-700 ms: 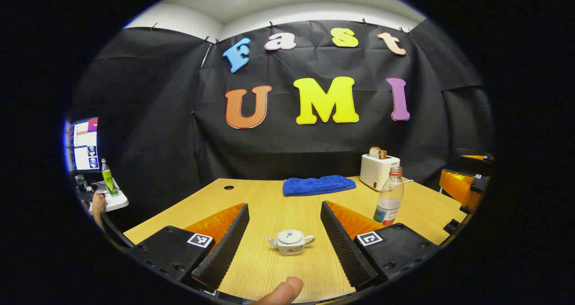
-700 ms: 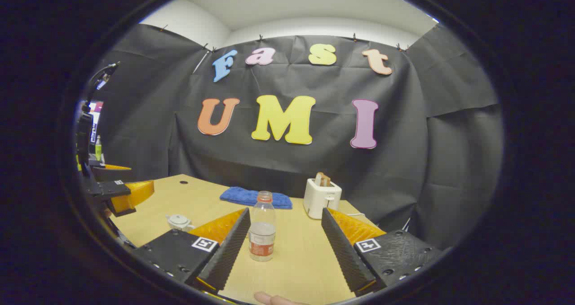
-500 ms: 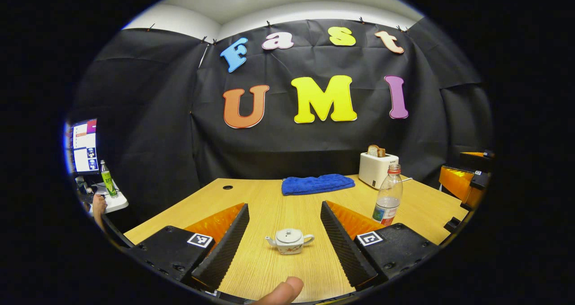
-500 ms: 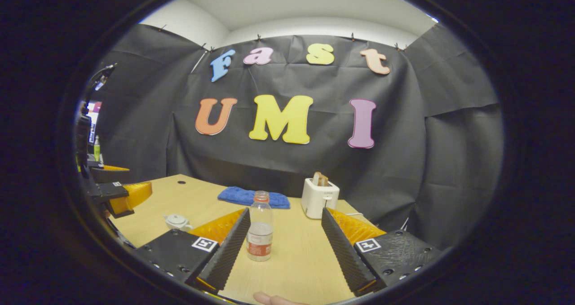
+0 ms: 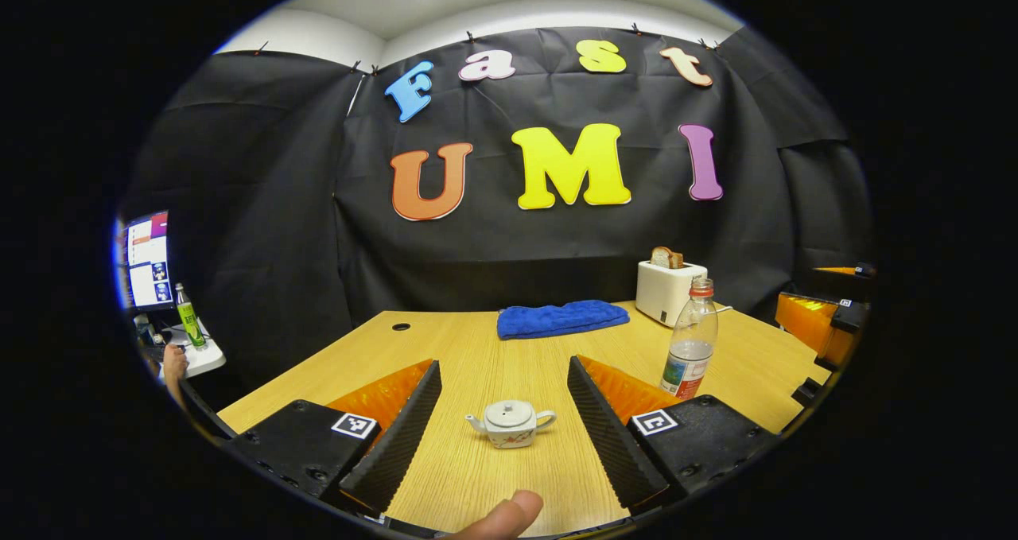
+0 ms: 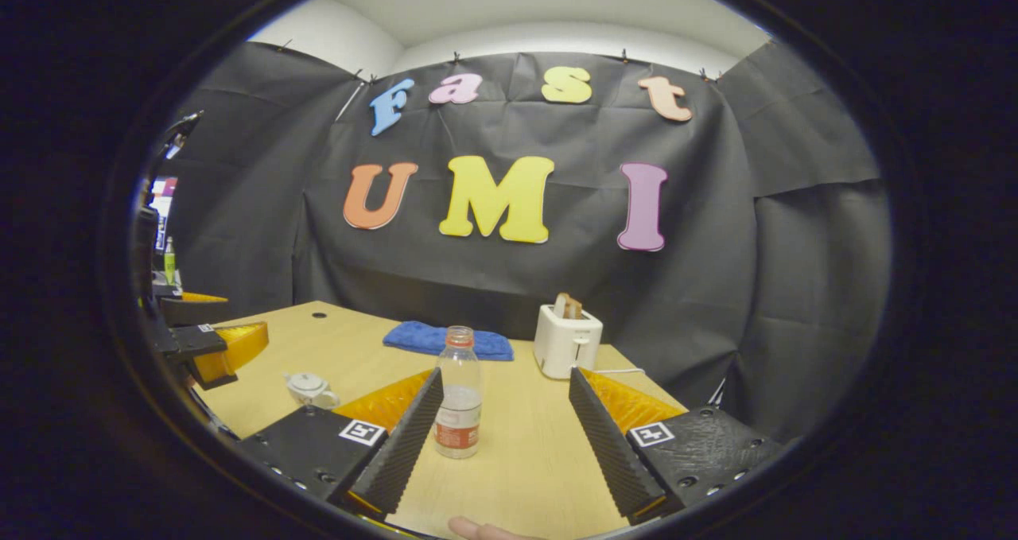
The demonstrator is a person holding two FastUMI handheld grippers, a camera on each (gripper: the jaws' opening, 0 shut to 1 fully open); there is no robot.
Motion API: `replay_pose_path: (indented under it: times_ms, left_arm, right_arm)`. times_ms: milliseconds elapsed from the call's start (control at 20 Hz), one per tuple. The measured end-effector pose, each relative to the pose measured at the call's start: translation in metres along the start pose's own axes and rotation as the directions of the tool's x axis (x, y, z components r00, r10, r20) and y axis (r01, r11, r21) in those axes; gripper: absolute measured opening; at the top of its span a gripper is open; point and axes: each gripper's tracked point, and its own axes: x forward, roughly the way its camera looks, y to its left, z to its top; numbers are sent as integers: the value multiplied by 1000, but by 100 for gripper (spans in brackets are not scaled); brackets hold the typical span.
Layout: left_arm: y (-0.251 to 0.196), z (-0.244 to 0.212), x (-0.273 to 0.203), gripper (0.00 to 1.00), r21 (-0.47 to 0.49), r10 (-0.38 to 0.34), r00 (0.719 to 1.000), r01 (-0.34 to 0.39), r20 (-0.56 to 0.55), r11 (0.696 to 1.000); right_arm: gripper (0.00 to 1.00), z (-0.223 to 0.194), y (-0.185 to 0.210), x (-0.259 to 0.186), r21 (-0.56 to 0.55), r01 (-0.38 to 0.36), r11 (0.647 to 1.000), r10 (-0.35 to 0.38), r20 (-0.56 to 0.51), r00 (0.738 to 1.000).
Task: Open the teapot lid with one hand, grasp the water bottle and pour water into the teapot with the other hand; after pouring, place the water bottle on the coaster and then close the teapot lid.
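Left gripper [image 5: 504,425]: fingers spread wide, nothing between them but air; the small white ceramic teapot [image 5: 510,424] sits on the light wooden table [image 5: 477,365] just ahead, framed by the gap.
Teapot lid [image 5: 509,413]: seated on the pot, not yet lifted.
Right gripper [image 6: 504,429]: fingers apart, empty.
Clear plastic water bottle with red cap [image 6: 458,403]: upright on the table, just ahead of the right gripper's left finger, partly full, cap on.
Far items: blue folded cloth [image 5: 562,318], white toaster [image 5: 669,291] by the wall.
Coaster: cannot pick one out.
Progress: nothing done; every step remains.
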Motion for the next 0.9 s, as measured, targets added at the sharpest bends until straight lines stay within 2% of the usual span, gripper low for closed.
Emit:
replay_pose_path:
  times_ms: [250,450,500,550,750,850,900]
  left_arm:
    - [0,-11,16,100,-27,-2,1000,2,-12,1000]
    - [1,-24,53,100,-33,10,1000,-10,25,999]
    - [4,-36,63,100,-28,21,1000,-21,8,999]
    - [4,-46,73,100,-32,26,1000,-26,-9,999]
    - [1,-63,101,100,-120,11,999,-17,-44,993]
    - [-1,-73,110,98,-125,9,998,-18,-67,992]
    - [-2,-80,113,94,-115,5,997,-14,-78,993]
  right_arm:
    - [98,0,-2,3,-15,16,1000,-16,9,1000]
    - [96,-3,-2,7,-30,31,999,-30,7,1000]
    - [98,-4,-3,8,-29,34,999,-34,7,999]
    - [95,-5,-3,9,-28,33,999,-33,5,999]
    - [96,-10,-3,12,-45,47,998,-47,-3,999]
    - [98,-13,-2,13,-49,47,998,-47,-10,999]
    - [95,-15,-2,14,-45,45,998,-46,-15,999]
